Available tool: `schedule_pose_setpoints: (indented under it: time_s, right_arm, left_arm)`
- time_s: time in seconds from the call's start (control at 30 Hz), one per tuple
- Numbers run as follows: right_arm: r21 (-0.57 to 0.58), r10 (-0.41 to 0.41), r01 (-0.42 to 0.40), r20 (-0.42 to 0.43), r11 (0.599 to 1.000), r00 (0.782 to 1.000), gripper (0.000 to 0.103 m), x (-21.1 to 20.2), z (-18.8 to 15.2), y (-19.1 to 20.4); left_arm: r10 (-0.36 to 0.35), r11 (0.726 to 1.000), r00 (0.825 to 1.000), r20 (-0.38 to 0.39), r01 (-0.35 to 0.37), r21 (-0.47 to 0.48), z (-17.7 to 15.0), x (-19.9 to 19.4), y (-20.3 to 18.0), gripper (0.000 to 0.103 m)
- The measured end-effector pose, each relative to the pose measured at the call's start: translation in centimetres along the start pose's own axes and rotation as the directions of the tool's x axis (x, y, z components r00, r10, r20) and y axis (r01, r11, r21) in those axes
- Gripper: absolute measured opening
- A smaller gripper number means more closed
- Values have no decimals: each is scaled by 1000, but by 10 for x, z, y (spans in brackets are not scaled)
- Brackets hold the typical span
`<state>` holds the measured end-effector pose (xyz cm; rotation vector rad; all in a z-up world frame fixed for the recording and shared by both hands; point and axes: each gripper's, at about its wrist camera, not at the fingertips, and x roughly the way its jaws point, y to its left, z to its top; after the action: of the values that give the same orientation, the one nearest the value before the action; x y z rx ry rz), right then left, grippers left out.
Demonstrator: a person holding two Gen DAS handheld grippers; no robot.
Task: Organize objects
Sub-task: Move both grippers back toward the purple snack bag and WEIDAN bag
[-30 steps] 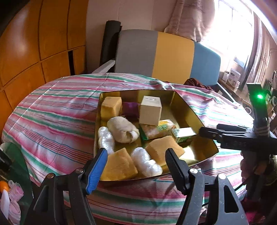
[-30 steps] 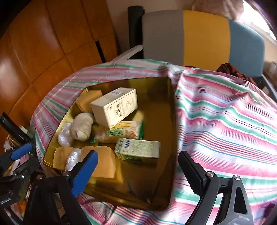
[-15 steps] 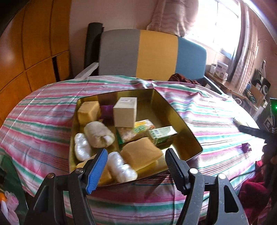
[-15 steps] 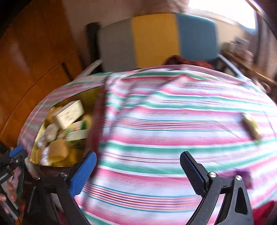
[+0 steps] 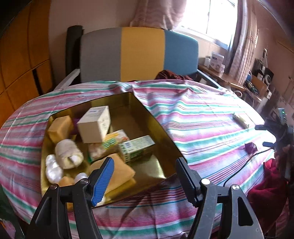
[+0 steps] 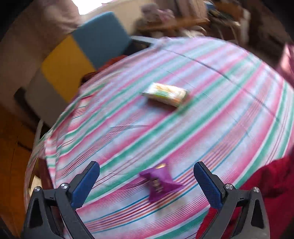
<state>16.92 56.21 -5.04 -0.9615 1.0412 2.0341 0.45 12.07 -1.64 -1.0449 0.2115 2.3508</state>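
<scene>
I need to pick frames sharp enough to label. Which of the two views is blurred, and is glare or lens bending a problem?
Right wrist view: motion-smeared, purple wrapper and pale packet soft-edged. Left wrist view: mostly sharp, gold tray contents readable; window blown out white. Both: fisheye bends the striped tablecloth into a dome.

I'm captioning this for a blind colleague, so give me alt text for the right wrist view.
The right tool, its jaws opening and empty, hangs over a small purple packet on a pink, green and white striped tablecloth. Farther off lies a pale wrapped pack; the picture is blurred.
</scene>
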Motion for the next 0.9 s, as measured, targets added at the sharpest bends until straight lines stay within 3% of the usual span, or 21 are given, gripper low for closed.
schedule_pose_setpoints:
  time_s: [0.2, 0.27, 0.33, 0.37, 0.5, 0.7, 0.8, 0.9]
  right_arm:
    - [37, 83, -79, -129, 996, 988, 103, 32, 2, -4]
    - [46, 199, -194, -167, 980, 966, 103, 35, -2, 2]
    - [43, 320, -317, -189, 947, 929, 103, 34, -4, 12]
    - [29, 347, -348, -191, 937, 918, 103, 32, -4, 16]
    - [-22, 316, -322, -131, 947, 940, 103, 19, -3, 19]
    - [46, 206, -207, 32, 977, 978, 103, 0, 13, -11]
    - [61, 140, -151, 148, 987, 979, 103, -21, 18, -21]
    - [50, 96, -111, 237, 993, 967, 103, -39, 20, -21]
  left_arm:
    - [-18, 998, 1000, -11, 19, 54, 11, 11, -22, 70]
    - [-28, 997, 999, -22, 29, 70, 14, 17, -31, 70]
    - [-32, 996, 999, -31, 34, 88, 18, 23, -39, 70]
    - [-37, 994, 999, -36, 40, 99, 21, 26, -43, 70]
    - [-79, 986, 996, -39, 84, 144, 37, 36, -67, 70]
    - [-169, 955, 980, -103, 189, 231, 53, 62, -118, 70]
    - [-239, 921, 957, -166, 278, 275, 57, 81, -151, 70]
    - [-308, 885, 918, -251, 373, 278, 60, 103, -184, 70]
